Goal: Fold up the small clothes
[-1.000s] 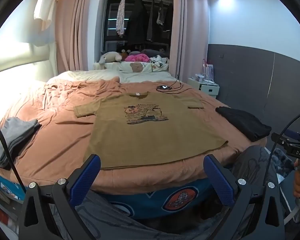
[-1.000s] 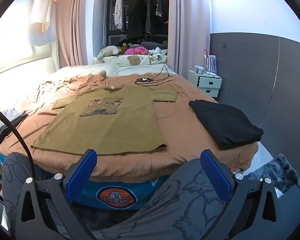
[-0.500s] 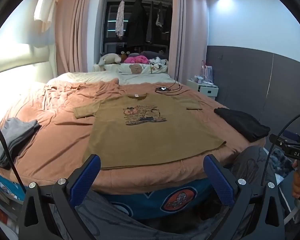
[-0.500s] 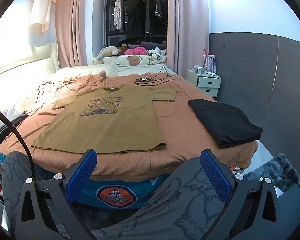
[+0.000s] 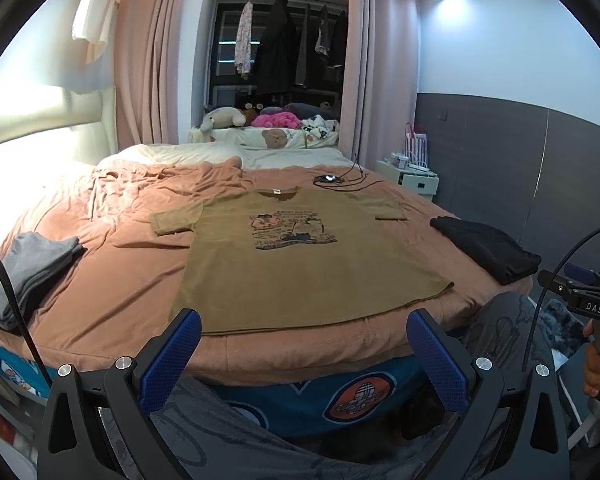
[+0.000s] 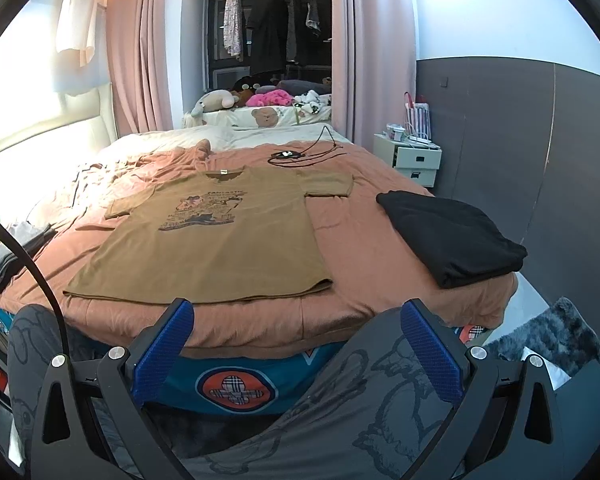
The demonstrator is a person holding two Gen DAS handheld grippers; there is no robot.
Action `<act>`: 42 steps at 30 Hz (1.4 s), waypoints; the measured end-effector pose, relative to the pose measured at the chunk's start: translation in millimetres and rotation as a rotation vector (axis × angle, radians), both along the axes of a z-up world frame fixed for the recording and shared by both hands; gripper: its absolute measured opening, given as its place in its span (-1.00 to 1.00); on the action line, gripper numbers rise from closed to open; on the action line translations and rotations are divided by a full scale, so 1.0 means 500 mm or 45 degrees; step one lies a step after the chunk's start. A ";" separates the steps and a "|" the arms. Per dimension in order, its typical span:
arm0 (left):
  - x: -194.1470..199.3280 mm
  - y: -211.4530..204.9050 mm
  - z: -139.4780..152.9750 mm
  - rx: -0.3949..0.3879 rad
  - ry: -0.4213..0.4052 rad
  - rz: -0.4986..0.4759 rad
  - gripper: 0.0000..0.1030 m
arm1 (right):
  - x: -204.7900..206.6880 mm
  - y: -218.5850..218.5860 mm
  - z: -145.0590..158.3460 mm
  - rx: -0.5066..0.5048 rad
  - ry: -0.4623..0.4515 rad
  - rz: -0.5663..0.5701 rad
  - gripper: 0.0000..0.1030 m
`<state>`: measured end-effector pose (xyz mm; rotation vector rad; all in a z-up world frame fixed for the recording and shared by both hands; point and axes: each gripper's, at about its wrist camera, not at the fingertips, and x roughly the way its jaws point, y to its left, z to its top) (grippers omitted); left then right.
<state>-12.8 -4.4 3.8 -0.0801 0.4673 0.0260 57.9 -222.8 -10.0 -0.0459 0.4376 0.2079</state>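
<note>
A mustard-brown T-shirt (image 5: 300, 264) with a cartoon print lies flat and face up on the bed, collar toward the far side, both sleeves spread. The right wrist view shows the same T-shirt (image 6: 216, 236). My left gripper (image 5: 304, 356) stands open below the shirt's near hem, off the bed's front edge, holding nothing. My right gripper (image 6: 298, 344) is open too, below the hem's right corner, over a person's grey-trousered knees. The right gripper's handle (image 5: 596, 320) and a hand show at the left wrist view's right edge.
A folded black garment (image 6: 452, 232) lies at the bed's right edge, a folded grey one (image 5: 24, 268) at the left. A black cable and device (image 6: 300, 154) lie beyond the collar. Soft toys sit at the far end. A white nightstand (image 6: 410, 158) stands right.
Both views have tilted slightly upward, so the bed and shirt sit a little lower in frame. Both grippers stay open and the shirt has not moved.
</note>
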 end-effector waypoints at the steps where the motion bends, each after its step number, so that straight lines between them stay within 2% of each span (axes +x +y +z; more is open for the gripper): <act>1: 0.000 0.000 0.000 0.000 0.000 0.000 1.00 | 0.000 0.000 0.000 0.001 0.001 0.000 1.00; 42: -0.018 0.015 -0.013 -0.024 0.011 0.002 1.00 | 0.023 0.034 -0.017 -0.021 0.022 -0.024 1.00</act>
